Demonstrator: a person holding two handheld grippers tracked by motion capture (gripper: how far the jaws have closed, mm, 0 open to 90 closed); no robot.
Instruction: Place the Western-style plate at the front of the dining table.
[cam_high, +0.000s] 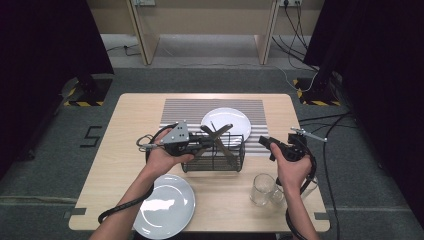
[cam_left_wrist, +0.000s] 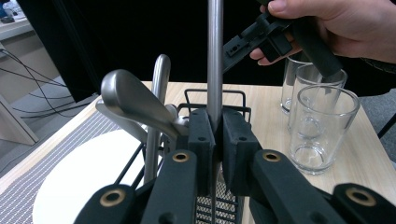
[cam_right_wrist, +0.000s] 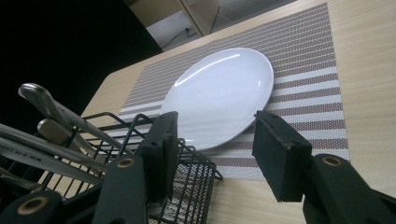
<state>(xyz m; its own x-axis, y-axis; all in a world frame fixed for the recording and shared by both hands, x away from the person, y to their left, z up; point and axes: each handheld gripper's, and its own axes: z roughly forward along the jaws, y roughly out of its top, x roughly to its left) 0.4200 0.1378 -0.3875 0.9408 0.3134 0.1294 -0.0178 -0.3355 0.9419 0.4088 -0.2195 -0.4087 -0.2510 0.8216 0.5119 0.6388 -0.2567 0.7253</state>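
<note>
Left tongs (cam_left_wrist: 215, 140) clench a slim steel cutlery handle (cam_left_wrist: 214, 56) standing in the black wire caddy (cam_high: 214, 159) mid-table; right tongs (cam_right_wrist: 212, 154) hang released beside it. Piece gripped, not yet lifted out.

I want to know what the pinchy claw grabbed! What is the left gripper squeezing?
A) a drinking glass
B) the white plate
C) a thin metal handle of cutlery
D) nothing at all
C: in the left gripper view the left gripper has its pads closed on a thin metal cutlery handle rising from the black wire basket, while the glasses stand apart at the side.
</note>
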